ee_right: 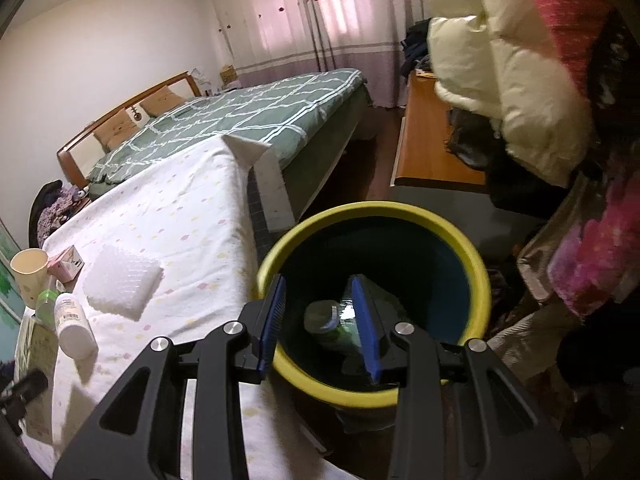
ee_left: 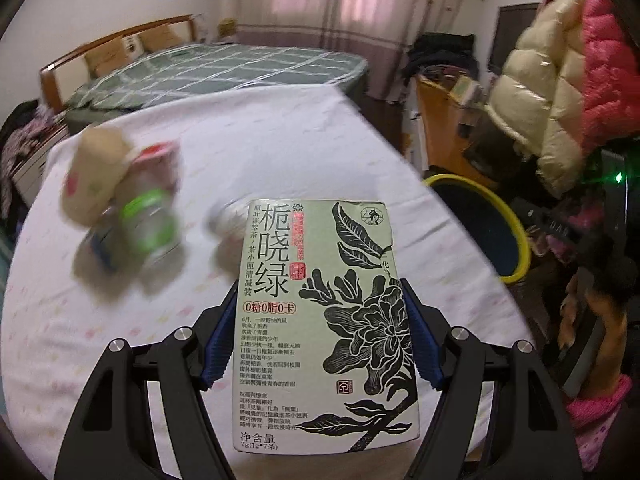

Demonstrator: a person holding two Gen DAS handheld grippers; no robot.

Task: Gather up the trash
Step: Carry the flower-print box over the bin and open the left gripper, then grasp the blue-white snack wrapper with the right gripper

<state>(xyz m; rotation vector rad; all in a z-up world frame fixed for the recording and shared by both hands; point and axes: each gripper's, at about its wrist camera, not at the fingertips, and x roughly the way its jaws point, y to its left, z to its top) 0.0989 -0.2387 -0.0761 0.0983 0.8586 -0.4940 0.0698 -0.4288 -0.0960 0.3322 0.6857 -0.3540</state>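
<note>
My left gripper is shut on a pale green tea box with black flower print, its blue pads pressing both long sides, above the white spotted tablecloth. Behind it, blurred, lie a paper cup, a pink box, a green-capped bottle and a white bottle. My right gripper hangs open over the yellow-rimmed bin, with nothing between its pads. Green wrapping and a bottle lie inside the bin. On the table are a white foam pad and the white bottle.
The bin stands on the floor off the table's right edge. A bed with a green checked cover is behind the table. A wooden desk and hanging cream and pink jackets crowd the right side.
</note>
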